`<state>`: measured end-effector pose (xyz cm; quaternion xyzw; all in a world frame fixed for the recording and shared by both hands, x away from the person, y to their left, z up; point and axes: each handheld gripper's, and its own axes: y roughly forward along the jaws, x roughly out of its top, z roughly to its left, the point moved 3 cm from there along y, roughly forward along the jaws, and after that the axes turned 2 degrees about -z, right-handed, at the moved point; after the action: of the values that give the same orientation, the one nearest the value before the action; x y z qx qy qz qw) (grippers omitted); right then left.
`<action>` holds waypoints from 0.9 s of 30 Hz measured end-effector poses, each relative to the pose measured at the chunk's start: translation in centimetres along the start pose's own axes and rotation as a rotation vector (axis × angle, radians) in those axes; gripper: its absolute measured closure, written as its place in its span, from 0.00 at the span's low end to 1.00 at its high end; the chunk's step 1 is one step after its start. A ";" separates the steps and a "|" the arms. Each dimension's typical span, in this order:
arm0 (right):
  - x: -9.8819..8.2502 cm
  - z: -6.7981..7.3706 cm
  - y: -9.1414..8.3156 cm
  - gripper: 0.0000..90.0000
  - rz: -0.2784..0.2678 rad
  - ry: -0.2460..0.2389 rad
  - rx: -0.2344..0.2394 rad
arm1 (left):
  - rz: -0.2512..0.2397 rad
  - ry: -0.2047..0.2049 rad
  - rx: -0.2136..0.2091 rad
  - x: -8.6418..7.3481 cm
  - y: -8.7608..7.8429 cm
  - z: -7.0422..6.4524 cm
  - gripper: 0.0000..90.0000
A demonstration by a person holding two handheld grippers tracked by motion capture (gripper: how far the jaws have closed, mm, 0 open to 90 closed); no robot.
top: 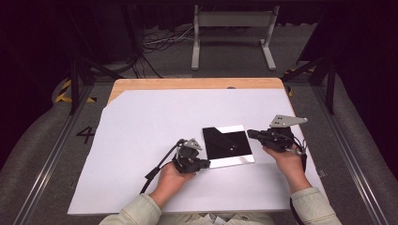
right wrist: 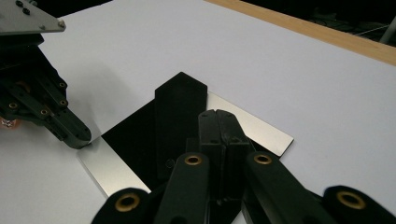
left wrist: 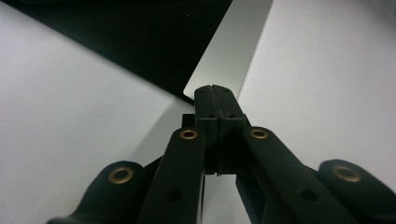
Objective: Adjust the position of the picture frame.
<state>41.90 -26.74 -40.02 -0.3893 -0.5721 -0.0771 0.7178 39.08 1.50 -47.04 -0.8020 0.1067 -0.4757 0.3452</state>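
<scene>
A square mirror-like plate [top: 228, 146] lies flat on the white sheet, mostly reflecting black, with bright silver bands along two edges. My left gripper [top: 206, 164] is shut, its tips at the plate's near left corner. In the left gripper view the closed jaws [left wrist: 213, 88] point at the rounded corner of the plate [left wrist: 233, 51], with nothing between them. My right gripper [top: 249, 133] is shut too, its tips at the plate's right edge. In the right gripper view its jaws [right wrist: 218, 113] hang over the plate [right wrist: 135, 140], and the left gripper [right wrist: 83, 140] touches the far corner.
A large white sheet [top: 155, 126] covers most of the wooden table [top: 187, 83]. Beyond the table stand a grey metal frame [top: 230, 28] and loose cables [top: 159, 42] on the floor. Dark stands flank the table on both sides.
</scene>
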 end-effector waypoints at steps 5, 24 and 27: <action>0.2 0.0 0.4 1.00 0.014 0.005 0.011 | -0.054 0.004 0.058 0.4 -2.6 1.0 1.00; 2.5 0.2 4.8 1.00 0.136 -0.010 0.036 | -0.180 0.003 0.274 -1.2 -10.4 5.3 0.87; 2.9 0.0 5.7 1.00 0.156 0.000 0.038 | -0.203 -0.019 0.294 -1.4 -10.9 5.9 0.83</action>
<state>46.01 -21.81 -40.21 -0.4189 -0.5414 -0.0099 0.7289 41.60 12.90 -42.66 -0.7541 -0.0487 -0.5108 0.4099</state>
